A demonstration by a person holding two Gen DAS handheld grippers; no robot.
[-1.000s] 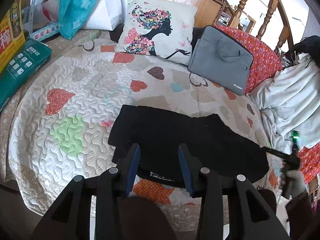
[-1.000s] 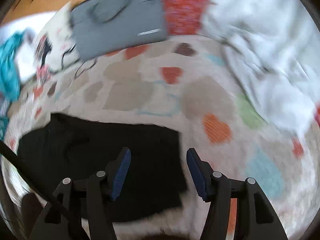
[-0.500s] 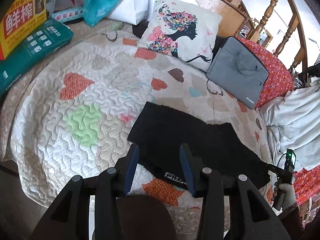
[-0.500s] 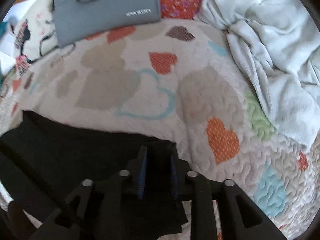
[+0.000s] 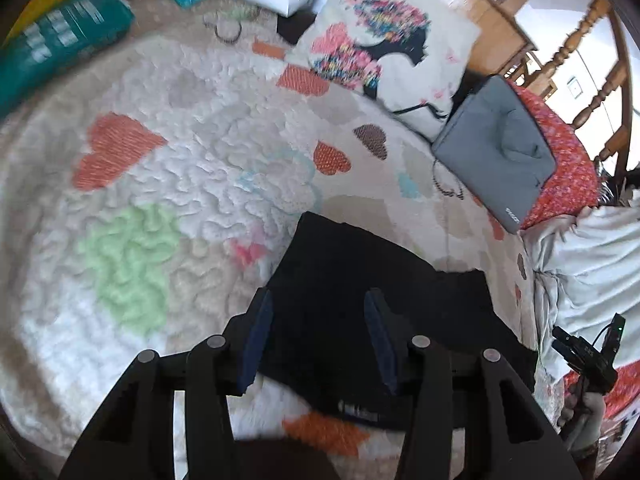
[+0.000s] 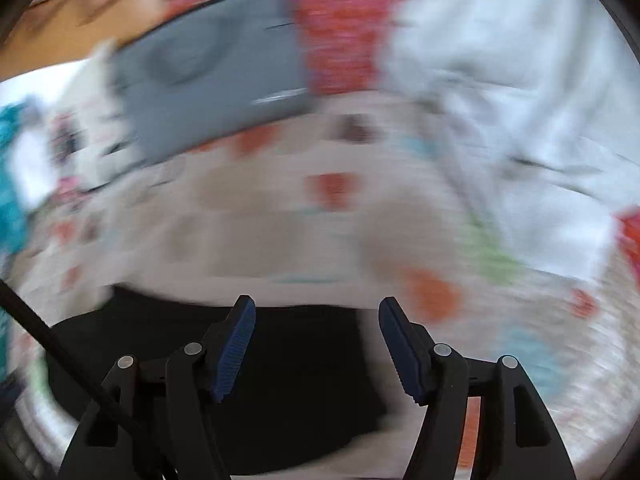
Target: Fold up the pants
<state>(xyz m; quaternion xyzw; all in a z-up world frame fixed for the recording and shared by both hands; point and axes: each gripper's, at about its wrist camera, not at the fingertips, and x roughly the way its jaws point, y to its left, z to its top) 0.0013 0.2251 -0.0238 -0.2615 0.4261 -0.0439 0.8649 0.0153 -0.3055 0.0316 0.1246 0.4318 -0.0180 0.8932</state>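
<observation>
The black pants [image 5: 360, 280] lie folded flat on the heart-patterned quilt [image 5: 160, 200]. In the left wrist view my left gripper [image 5: 318, 308] is open and empty, with its blue pads just above the near edge of the pants. In the blurred right wrist view my right gripper [image 6: 316, 316] is open and empty, above the far edge of the pants [image 6: 280, 360]. The right gripper also shows at the right edge of the left wrist view [image 5: 588, 356], beside the pants.
A printed pillow [image 5: 392, 40], a grey laptop bag [image 5: 496, 152] on a red cushion and a white blanket [image 5: 592, 272] lie at the back and right. A teal box [image 5: 52, 36] sits at the far left. The grey bag [image 6: 208, 80] and blanket [image 6: 512, 100] show blurred.
My right gripper was shut on the pants' edge half a second ago; now it is open and moving fast. My left gripper stayed open and swung further over the pants.
</observation>
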